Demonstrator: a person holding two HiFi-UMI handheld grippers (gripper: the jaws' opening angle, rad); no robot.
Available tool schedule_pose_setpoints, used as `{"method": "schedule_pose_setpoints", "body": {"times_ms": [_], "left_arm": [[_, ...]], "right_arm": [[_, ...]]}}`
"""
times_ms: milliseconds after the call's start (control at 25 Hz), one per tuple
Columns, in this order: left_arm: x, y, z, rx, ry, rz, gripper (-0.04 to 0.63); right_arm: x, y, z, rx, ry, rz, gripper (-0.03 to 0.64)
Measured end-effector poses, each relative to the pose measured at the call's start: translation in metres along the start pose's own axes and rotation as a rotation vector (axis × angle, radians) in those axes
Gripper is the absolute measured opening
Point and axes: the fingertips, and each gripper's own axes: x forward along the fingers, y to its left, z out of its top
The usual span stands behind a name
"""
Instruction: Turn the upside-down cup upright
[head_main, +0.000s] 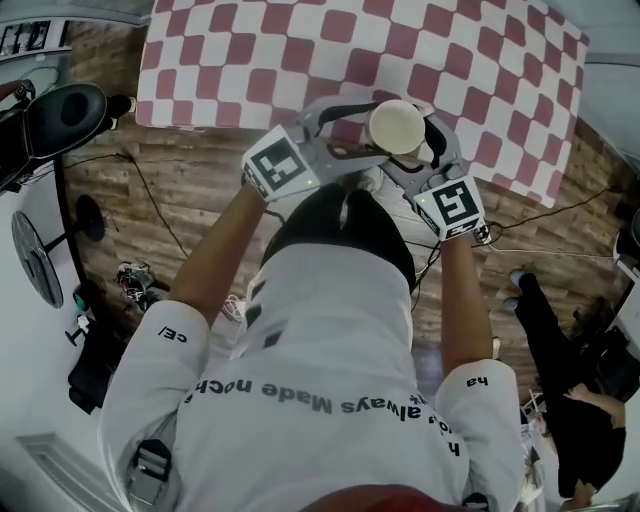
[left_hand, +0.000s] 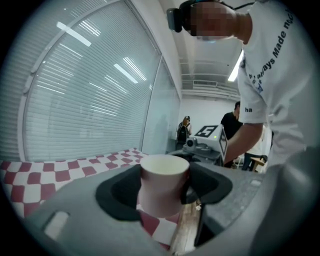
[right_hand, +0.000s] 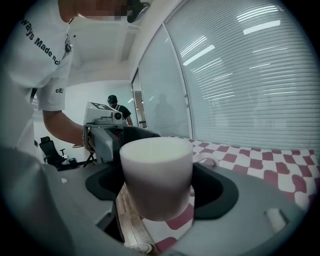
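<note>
A white cup (head_main: 397, 127) hangs mouth up in the air over the near edge of the red-and-white checked table (head_main: 250, 60). My left gripper (head_main: 372, 128) reaches in from the left and my right gripper (head_main: 413, 140) from the right, and both are shut on the cup. In the left gripper view the cup (left_hand: 164, 185) sits between the black pads, wider at the top. The right gripper view shows the cup (right_hand: 156, 175) the same way, with its handle (right_hand: 204, 162) to the right. The cup's foot is hidden behind the jaws.
Wooden floor (head_main: 180, 200) lies below the table edge with cables across it. A black chair (head_main: 65, 115) and stands are at the left. Another person (head_main: 570, 400) stands at the lower right. A blind-covered window (left_hand: 90, 90) runs beyond the table.
</note>
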Motion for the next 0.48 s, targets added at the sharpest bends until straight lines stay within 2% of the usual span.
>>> {"method": "schedule_pose_setpoints", "body": {"times_ms": [480], "left_arm": [[0.014, 0.031, -0.077, -0.019, 0.019, 0.019, 0.311]], "right_arm": [[0.043, -0.024, -0.072, -0.008, 0.095, -0.023, 0.414]]}}
